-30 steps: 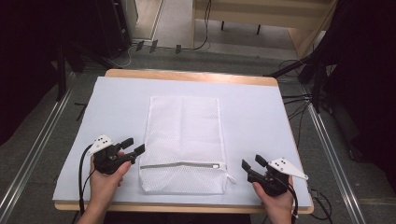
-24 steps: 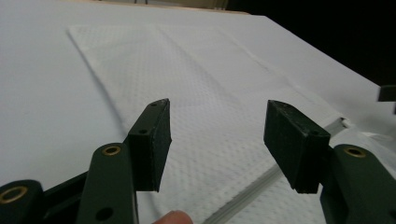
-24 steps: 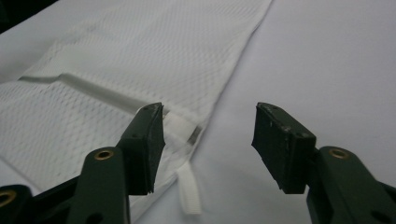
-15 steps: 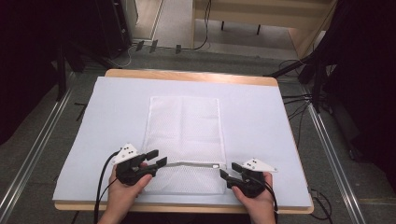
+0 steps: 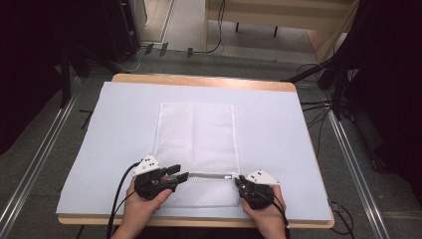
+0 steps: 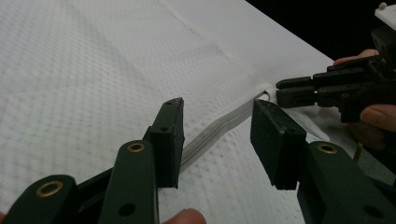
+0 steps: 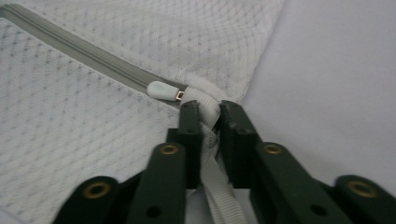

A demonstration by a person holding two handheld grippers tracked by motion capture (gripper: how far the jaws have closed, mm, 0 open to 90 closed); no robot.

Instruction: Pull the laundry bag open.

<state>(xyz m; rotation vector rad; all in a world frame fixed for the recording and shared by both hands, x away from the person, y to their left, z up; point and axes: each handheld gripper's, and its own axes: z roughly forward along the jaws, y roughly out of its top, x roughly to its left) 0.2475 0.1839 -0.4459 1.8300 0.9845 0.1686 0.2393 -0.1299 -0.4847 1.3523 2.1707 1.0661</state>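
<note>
on one table (image 5: pixel 298 149), one mesh bag (image 5: pixel 196 139): right gripper (image 5: pixel 240 181) pinches its edge, left gripper (image 5: pixel 182 175) unclenched.

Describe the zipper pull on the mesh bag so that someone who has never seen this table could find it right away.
On the pale sheet covering the table lies a white mesh bag, crossed near its front edge by a grey zipper. Follow the zipper to its right end, beside the right tongs shut on the bag's white fabric tab. The zipper pull is a small, smooth, pale oval with a coppery link, unlike the dimpled mesh around it.

No readable text, labels, brands or numbers anywhere.
</note>
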